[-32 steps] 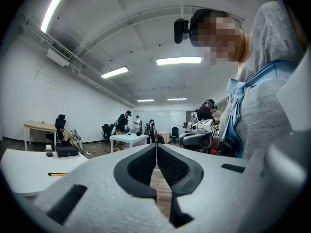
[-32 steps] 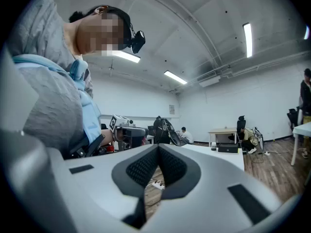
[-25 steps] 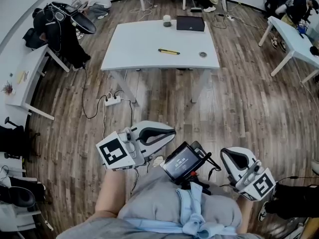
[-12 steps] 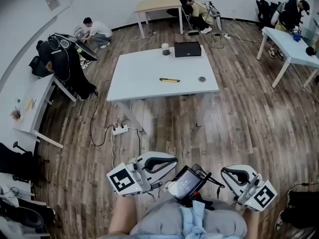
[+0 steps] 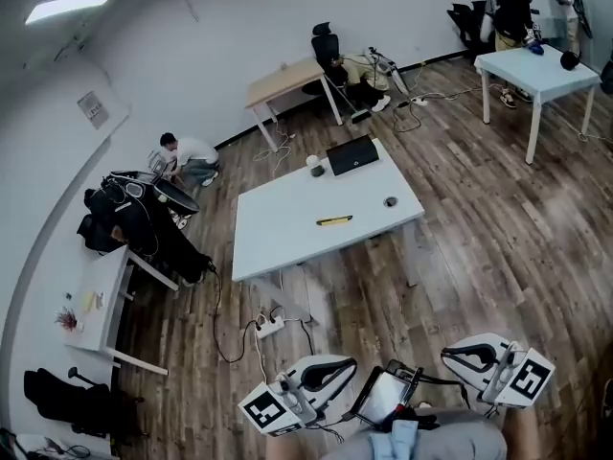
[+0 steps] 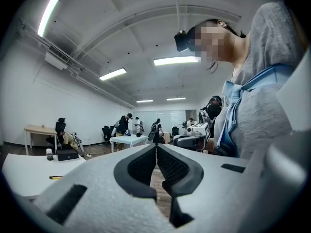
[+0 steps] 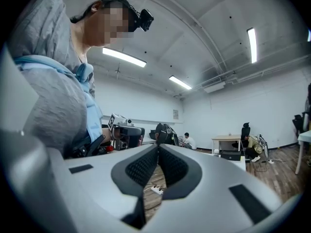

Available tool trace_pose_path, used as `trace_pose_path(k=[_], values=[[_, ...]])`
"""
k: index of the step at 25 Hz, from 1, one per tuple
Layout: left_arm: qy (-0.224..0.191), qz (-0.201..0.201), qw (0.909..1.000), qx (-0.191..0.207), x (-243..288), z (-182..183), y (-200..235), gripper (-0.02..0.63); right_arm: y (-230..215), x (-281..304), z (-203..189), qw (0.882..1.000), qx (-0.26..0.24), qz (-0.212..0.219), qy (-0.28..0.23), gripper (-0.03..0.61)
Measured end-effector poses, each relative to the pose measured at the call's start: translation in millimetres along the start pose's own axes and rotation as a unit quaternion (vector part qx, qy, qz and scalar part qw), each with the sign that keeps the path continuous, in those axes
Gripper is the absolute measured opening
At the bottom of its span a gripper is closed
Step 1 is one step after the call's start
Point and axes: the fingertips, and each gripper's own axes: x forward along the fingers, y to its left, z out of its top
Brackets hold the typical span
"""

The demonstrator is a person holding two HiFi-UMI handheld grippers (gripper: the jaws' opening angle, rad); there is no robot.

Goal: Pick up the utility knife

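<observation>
The yellow utility knife (image 5: 334,220) lies near the middle of a white table (image 5: 287,238), far ahead of me across the wood floor. From the left gripper view the knife (image 6: 55,177) is a small yellow strip on the tabletop at far left. My left gripper (image 5: 351,362) and right gripper (image 5: 446,355) hang at the bottom of the head view, close to my body and pointing inward at each other. The left gripper (image 6: 156,147) has its pads pressed together with nothing between them. The right gripper (image 7: 158,148) is likewise shut and empty.
On the table also stand a black case (image 5: 351,154), a white cup (image 5: 313,165) and a small round object (image 5: 390,201). A power strip (image 5: 269,326) and cables lie on the floor before the table. A handheld screen (image 5: 383,397) hangs at my waist. Other desks and people fill the room's edges.
The head view has tilted upward: the table and knife now sit farther off and more of the room shows, while both grippers have slid to the bottom edge. Both stay shut.
</observation>
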Motion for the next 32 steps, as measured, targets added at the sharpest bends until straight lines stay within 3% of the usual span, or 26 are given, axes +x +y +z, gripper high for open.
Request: trace_pose_path(k=[6,10,25,32], values=[[0.027,-0.005,0.9995,-0.013,8,-4,-8,0.018,-2,-4,-14,1.000,-0.001,-0.003,0.014,0.031],[0.019,-0.006,0.9997,0.013,9,-7,-9,0.018,-1,-5,-17,1.000,-0.006,0.001,0.013,0.031],[0.014,0.007,0.9999,-0.001,9,-12,-6,0.019,-2,1,-16,1.000,-0.009,0.021,0.022,0.031],[0.004,0.015,0.9997,-0.018,13,-12,18,0.020,-18,18,-18,0.999,0.001,0.033,0.023,0.031]])
